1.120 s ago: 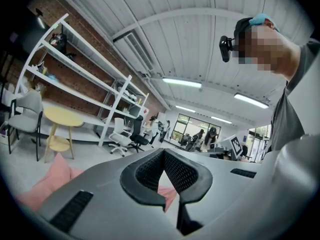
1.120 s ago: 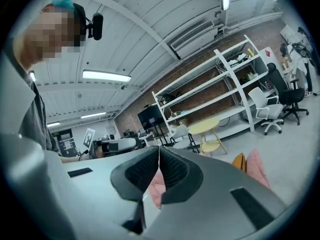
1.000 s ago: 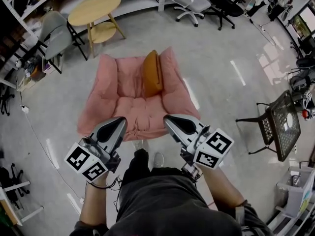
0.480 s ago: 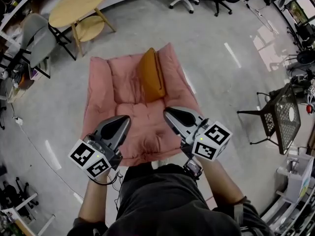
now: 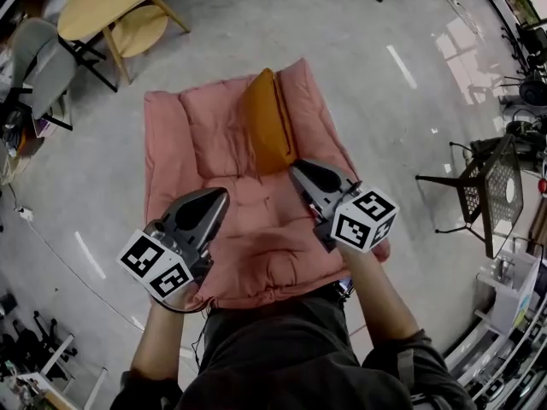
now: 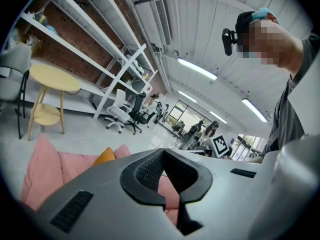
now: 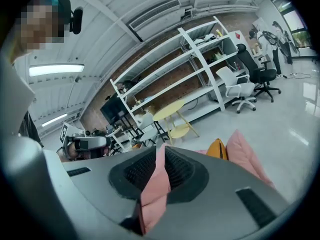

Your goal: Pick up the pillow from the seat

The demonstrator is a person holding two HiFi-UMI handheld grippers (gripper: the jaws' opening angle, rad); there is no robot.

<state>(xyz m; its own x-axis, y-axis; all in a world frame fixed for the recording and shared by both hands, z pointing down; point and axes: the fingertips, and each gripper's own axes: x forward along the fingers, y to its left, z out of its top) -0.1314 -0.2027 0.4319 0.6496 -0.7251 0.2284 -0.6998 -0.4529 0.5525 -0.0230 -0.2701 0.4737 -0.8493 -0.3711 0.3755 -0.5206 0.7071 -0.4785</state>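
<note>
An orange pillow (image 5: 267, 131) stands on edge against the backrest of a pink padded floor seat (image 5: 175, 143). My left gripper (image 5: 220, 193) hangs over the seat's left half, its jaws shut with nothing in them. Over the seat's right half, my right gripper (image 5: 295, 167) is shut and empty too, its tip just below the pillow's near end. The left gripper view has the pillow (image 6: 105, 156) and seat (image 6: 45, 164) beyond the closed jaws (image 6: 163, 151). In the right gripper view the pillow (image 7: 217, 148) sits right of the jaws (image 7: 161, 149), with pink seat (image 7: 245, 154) showing behind them.
A round yellow table (image 5: 102, 2) and a grey chair (image 5: 43, 58) stand beyond the seat at the upper left. A black mesh metal table (image 5: 491, 195) is at the right. Grey floor surrounds the seat. The person's body fills the bottom of the head view.
The person has stepped forward, so the seat now lies under both grippers. The right gripper has come close to the pillow's near end. Both grippers have stayed shut.
</note>
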